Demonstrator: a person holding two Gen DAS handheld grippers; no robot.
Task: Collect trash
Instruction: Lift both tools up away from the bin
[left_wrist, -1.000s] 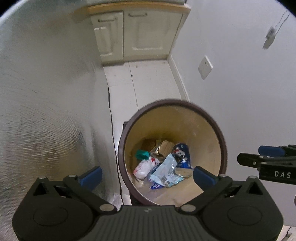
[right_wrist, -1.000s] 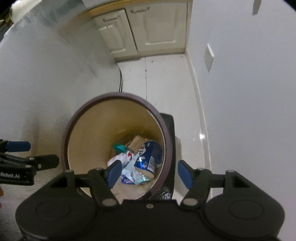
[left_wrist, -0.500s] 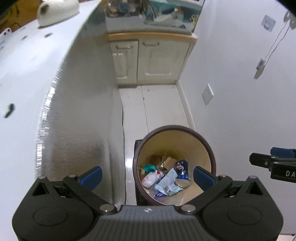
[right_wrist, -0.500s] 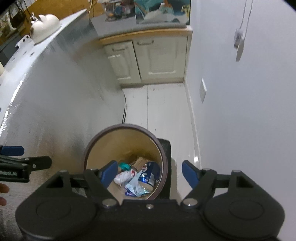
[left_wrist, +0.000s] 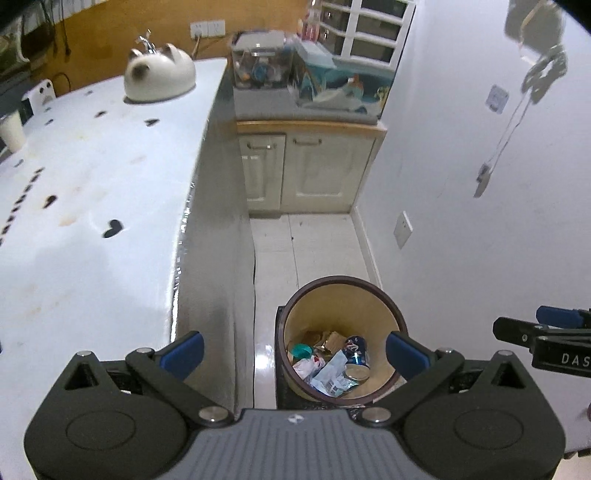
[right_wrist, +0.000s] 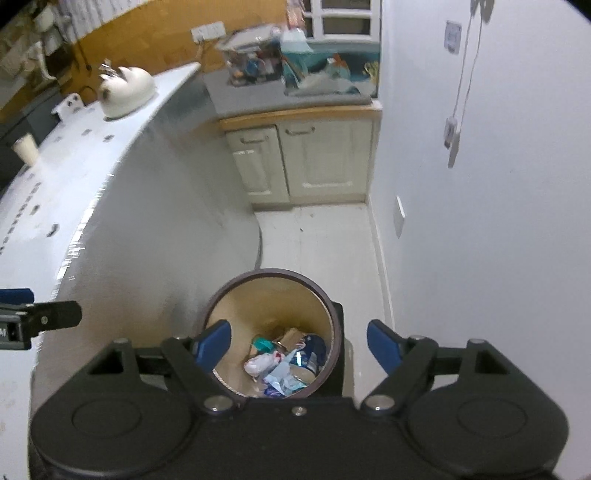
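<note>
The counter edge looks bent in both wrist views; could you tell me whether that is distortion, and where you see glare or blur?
Left wrist: the counter edge bows from fisheye distortion, with glints along it; the trash bin is sharp. Right wrist: same bowing, and the cat-shaped kettle is blurred.

Pale tiled floor, round trash bin standing on it beside the white counter, cat-shaped ornament on top.

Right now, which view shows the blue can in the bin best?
The left wrist view. The blue can lies clear between the fingers, its side and silver end both visible in the bin. In the right wrist view the can sits low against the bin's right wall, partly covered by wrappers, and looks smaller.
</note>
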